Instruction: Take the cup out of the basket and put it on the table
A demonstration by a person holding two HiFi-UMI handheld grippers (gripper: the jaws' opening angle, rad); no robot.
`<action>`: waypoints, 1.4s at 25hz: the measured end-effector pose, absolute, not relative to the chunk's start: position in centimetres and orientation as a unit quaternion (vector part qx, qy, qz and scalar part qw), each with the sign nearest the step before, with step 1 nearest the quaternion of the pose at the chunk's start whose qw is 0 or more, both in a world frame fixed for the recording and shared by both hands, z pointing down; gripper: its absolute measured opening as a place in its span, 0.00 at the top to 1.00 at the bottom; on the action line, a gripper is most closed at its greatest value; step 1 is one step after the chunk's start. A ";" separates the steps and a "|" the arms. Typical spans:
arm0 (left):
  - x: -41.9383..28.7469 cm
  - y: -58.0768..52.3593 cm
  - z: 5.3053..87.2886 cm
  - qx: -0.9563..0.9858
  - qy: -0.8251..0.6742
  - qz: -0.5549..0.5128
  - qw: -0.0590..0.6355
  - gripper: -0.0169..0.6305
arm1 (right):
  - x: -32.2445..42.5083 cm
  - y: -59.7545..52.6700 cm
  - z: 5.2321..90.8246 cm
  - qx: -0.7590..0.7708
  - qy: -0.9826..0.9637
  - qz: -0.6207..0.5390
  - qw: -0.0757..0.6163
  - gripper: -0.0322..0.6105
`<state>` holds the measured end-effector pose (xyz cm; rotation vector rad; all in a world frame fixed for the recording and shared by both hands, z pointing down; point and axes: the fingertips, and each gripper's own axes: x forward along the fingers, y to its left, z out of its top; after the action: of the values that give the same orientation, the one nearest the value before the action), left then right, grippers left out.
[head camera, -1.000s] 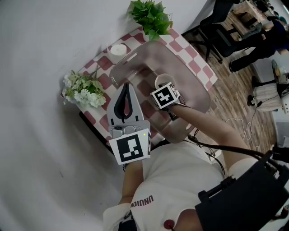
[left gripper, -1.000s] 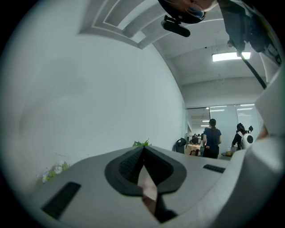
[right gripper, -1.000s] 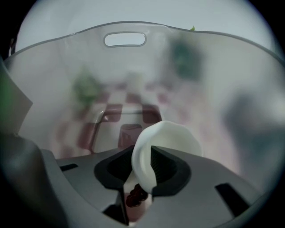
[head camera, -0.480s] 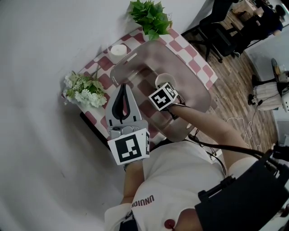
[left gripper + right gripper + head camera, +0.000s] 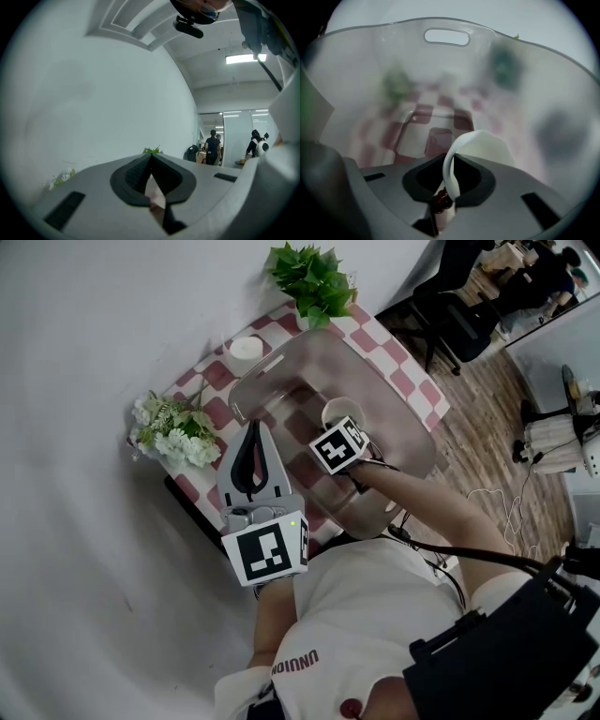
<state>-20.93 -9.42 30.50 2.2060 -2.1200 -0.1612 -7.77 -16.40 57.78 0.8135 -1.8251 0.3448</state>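
A white cup [image 5: 335, 412] stands inside the clear plastic basket [image 5: 281, 381] on the checkered table [image 5: 394, 348]. My right gripper [image 5: 336, 427] reaches steeply down into the basket, and its marker cube hides most of the cup. In the right gripper view its jaws have just been closing; the cup's [image 5: 480, 145] thin wall runs between them and the right gripper [image 5: 451, 161] pinches it at the rim. My left gripper [image 5: 255, 425] is held level at the basket's left, shut with nothing in it. In its own view the left gripper [image 5: 151, 157] faces a bare wall.
A white candle [image 5: 247, 349] and a green plant [image 5: 314, 276] stand behind the basket, and white flowers [image 5: 173, 427] sit at the table's left corner. The basket's far wall has a handle slot [image 5: 446, 36]. Chairs [image 5: 469, 306] stand on the wooden floor to the right.
The right gripper's marker cube has rolled a little and edged lower in the picture. The left gripper has drifted slightly down-left. The cup stays in the basket.
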 end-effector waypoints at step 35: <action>-19.3 -10.0 30.2 0.738 -0.672 -0.047 0.034 0.96 | -9.1 -15.4 52.0 0.285 -0.824 0.054 0.487 0.87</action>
<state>-19.25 -10.01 30.18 2.2718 -2.0666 -0.1445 -9.15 -15.44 51.97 0.6936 -2.0031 0.1310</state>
